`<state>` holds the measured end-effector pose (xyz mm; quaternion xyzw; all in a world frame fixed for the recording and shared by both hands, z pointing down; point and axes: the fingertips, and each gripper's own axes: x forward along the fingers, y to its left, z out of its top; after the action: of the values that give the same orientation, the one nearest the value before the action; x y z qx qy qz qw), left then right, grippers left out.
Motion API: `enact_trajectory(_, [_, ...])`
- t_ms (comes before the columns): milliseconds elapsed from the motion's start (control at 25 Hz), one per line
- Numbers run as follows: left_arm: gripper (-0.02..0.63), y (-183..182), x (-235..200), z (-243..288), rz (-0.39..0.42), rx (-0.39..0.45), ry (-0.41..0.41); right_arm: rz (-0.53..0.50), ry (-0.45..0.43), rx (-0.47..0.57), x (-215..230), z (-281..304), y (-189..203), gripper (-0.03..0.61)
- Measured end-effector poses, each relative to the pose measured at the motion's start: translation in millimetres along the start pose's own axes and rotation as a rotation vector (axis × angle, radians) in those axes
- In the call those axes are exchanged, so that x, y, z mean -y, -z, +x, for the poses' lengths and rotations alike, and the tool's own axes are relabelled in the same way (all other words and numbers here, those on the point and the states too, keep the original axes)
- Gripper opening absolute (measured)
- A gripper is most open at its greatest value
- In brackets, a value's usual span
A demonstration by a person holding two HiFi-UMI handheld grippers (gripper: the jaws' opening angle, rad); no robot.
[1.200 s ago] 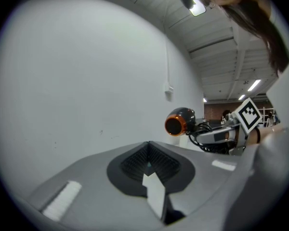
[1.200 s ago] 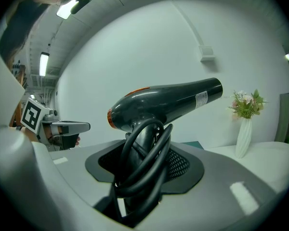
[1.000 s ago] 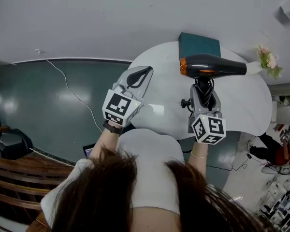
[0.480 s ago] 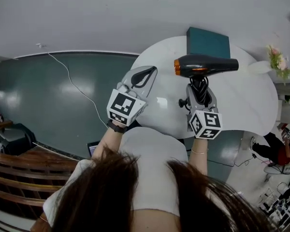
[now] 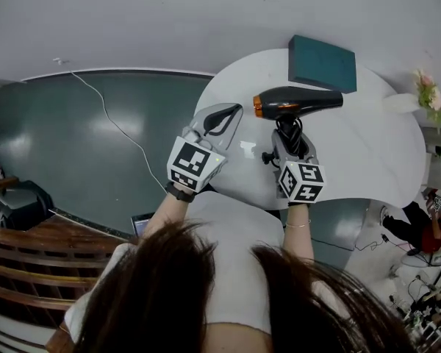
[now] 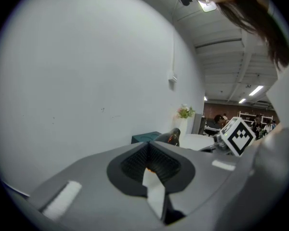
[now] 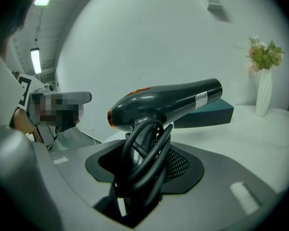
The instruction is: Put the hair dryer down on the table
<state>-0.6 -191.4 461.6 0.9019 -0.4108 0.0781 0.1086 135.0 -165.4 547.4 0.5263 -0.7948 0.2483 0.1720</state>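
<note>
A black hair dryer (image 5: pixel 298 101) with an orange ring at its rear is held over the round white table (image 5: pixel 367 145), barrel level and pointing right. My right gripper (image 5: pixel 290 134) is shut on its handle, which has the black cord wound around it. In the right gripper view the hair dryer (image 7: pixel 168 102) stands up out of my right gripper (image 7: pixel 144 162), clear of the table (image 7: pixel 260 134). My left gripper (image 5: pixel 219 118) hangs by the table's left edge with nothing in it. In its own view my left gripper (image 6: pixel 151 165) shows its jaws together.
A teal box (image 5: pixel 322 63) lies at the table's far side, just behind the dryer. A white vase with flowers (image 5: pixel 426 94) stands at the right edge. A white cable (image 5: pixel 110 134) runs over the dark green floor. Brown wooden furniture (image 5: pixel 29 263) is at the lower left.
My right gripper has carried the hair dryer leftward, away from the teal box and the vase. The left gripper has barely shifted.
</note>
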Motion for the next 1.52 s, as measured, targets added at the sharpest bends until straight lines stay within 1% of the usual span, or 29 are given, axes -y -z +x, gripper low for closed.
enact_trajectory(360, [0.058, 17, 5, 6, -0.006, -0.025, 0.019, 0.03, -0.007, -0.091, 0, 23, 41, 0.212])
enact_trajectory(840, [0.058, 39, 5, 12, -0.024, -0.072, 0.025, 0.027, -0.054, -0.18, -13, 46, 71, 0.212])
enact_trajectory(1040, [0.058, 44, 4, 12, -0.032, -0.083, 0.024, 0.027, -0.069, -0.198, -19, 52, 78, 0.212])
enact_trajectory(1240, [0.058, 46, 3, 12, -0.038, -0.087, 0.025, 0.034, -0.084, -0.187, -23, 56, 79, 0.212])
enact_trajectory(1520, [0.058, 47, 2, 17, -0.038, -0.088, 0.026, 0.03, -0.075, -0.196, -16, 61, 86, 0.213])
